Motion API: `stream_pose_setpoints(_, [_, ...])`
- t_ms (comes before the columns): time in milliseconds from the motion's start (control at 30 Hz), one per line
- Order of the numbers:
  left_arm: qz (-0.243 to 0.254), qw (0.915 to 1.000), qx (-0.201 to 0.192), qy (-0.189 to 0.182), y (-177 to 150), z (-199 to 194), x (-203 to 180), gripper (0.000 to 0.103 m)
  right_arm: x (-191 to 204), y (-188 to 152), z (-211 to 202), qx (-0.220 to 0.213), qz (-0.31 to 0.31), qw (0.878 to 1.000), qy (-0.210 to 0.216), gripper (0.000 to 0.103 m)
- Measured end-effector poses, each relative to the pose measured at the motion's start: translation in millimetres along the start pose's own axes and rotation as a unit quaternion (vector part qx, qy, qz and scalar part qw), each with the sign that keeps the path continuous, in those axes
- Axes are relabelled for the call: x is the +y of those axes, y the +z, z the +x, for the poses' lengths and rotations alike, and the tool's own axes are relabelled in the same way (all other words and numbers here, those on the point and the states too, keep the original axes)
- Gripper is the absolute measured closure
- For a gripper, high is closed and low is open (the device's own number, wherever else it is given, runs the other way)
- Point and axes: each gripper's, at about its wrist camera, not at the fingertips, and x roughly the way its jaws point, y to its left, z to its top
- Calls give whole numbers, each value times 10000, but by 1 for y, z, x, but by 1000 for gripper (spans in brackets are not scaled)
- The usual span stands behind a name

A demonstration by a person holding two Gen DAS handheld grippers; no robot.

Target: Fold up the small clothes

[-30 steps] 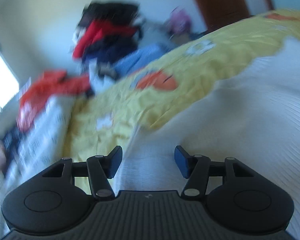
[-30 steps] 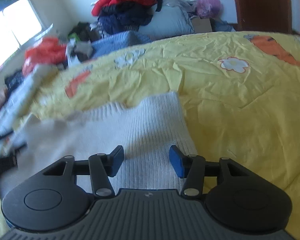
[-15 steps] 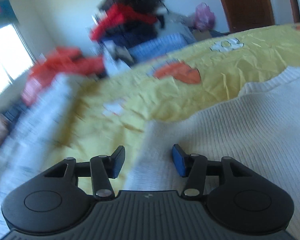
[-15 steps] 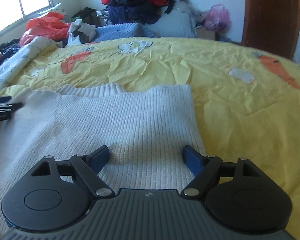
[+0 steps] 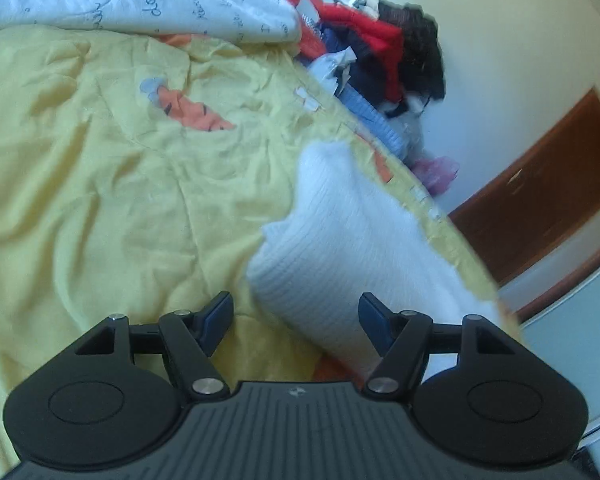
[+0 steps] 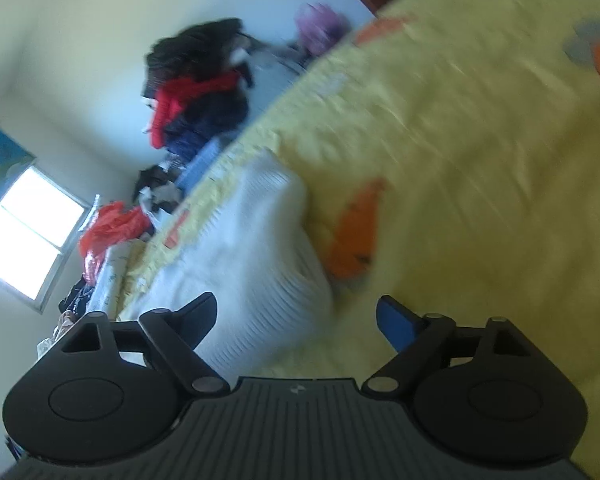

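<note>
A home bedroom: yellow bedspread (image 5: 100, 184), heaped clothes (image 5: 380, 52), window (image 6: 28, 248), wooden door (image 5: 548, 184).

- Daylight, bright overall; source is the window (image 6: 28, 236) at mid left of the right wrist view, blown out to white.
- Right wrist view: heavy motion smear across the yellow bedspread (image 6: 480, 168) on the right side; clothes pile (image 6: 196, 80) at upper centre soft.
- Left wrist view: sharper at left, white sweater (image 5: 340, 236) and right edge blurred.
- Strong fisheye bend, dark corners, both frames tilted.
- Shadows soft, no hard glare.
</note>
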Motion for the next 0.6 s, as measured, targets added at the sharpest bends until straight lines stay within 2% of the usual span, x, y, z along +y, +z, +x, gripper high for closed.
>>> stream_pose_setpoints(100, [-200,9989,243,-339,5,12,-10,31,-2,-7,13,210,287,9993,152,20])
stream_pose_setpoints(133, [-311,9986,256,-346,6,16,-11,26,0,-9,18,240,350,9989,220,20])
stream_pose_setpoints(200, [-592,9973,315,-295,11,28,-9,25,5,-12,31,391,488,9973,385,20])
stream_pose_setpoints(267, [-996,9940,230,-396,12,33,-3,25,11,-14,46,452,657,9954,530,20])
stream_pose_setpoints(367, [-1193,9920,216,-353,13,34,-2,26,26,-12,62,403,542,9969,396,20])
stream_pose_setpoints(400, [-1102,9933,211,-287,13,34,-5,28,28,-11,66,395,538,9970,381,20])
stream_pose_setpoints(433, [-937,9953,191,-120,12,34,-9,42,31,-10,69,380,513,9974,342,21])
stream_pose_setpoints(467, [-727,9972,188,67,12,34,-10,58,34,-10,72,333,462,9980,262,30])
stream_pose_setpoints(500, [-524,9983,177,170,11,33,-12,60,36,-8,74,305,381,9987,121,38])
stream_pose_setpoints(533, [-387,9989,167,195,10,33,-12,65,38,-8,77,335,216,9992,-18,55])
stream_pose_setpoints(600, [-141,9995,148,239,10,30,-16,69,36,-10,77,308,48,9995,10,58])
